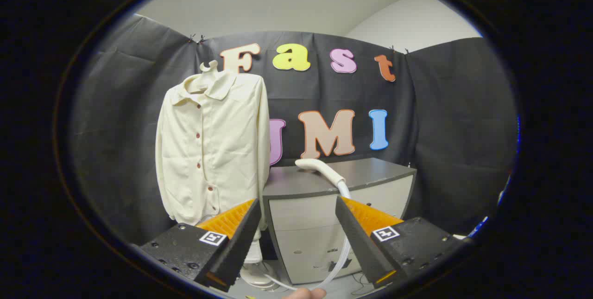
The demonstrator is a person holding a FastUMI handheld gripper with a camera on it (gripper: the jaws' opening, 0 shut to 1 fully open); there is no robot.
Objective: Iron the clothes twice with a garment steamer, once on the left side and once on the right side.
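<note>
The task looks not yet begun: the gripper (pixel 296 225) has its fingers spread and empty, the steamer head (pixel 319 169) lies on the tabletop (pixel 370 174) beyond them, and the shirt (pixel 213 146) hangs beside it, both sides unironed.

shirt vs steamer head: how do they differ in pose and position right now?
The shirt hangs upright on a hanger; the steamer head lies flat on the cabinet.
The shirt is beyond one finger; the steamer head is beyond the gap of the open gripper.
The shirt is buttoned cloth; the steamer head trails a hose.
Both are off-white, and neither is gripped.
</note>
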